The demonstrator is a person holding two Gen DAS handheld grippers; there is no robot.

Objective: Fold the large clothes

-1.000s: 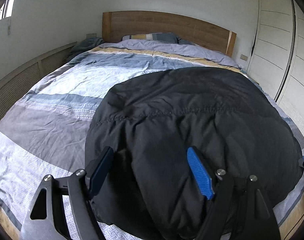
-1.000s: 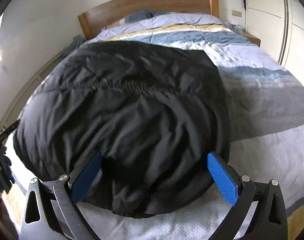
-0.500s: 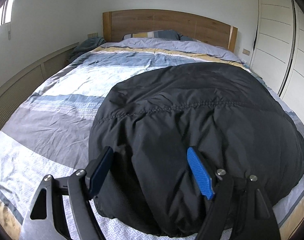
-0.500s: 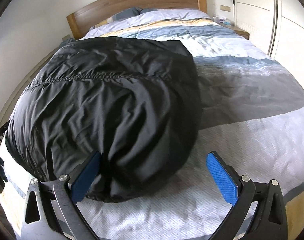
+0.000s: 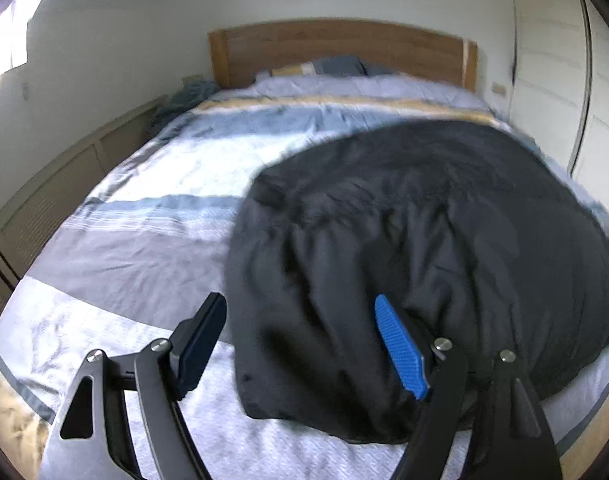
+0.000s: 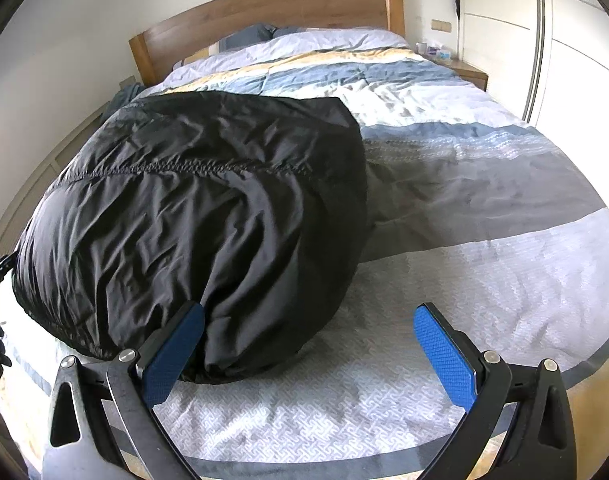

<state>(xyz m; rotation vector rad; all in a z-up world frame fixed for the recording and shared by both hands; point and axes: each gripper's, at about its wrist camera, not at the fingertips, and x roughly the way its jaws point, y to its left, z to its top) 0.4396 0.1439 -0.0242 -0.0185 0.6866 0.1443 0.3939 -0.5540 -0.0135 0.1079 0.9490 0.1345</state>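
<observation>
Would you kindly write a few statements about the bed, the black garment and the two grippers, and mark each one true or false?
1. The black jacket lies on the striped bedspread. True.
2. The right gripper is clamped on the jacket. False: its jaws stand wide apart, with only bedspread and the garment's near edge between them.
3. The bed has a wooden headboard. True.
4. The left gripper is shut with nothing between its jaws. False: its jaws are open, and the jacket's near edge lies between them.
5. The jacket is hanging on the wardrobe door. False: it lies on the bed.
</observation>
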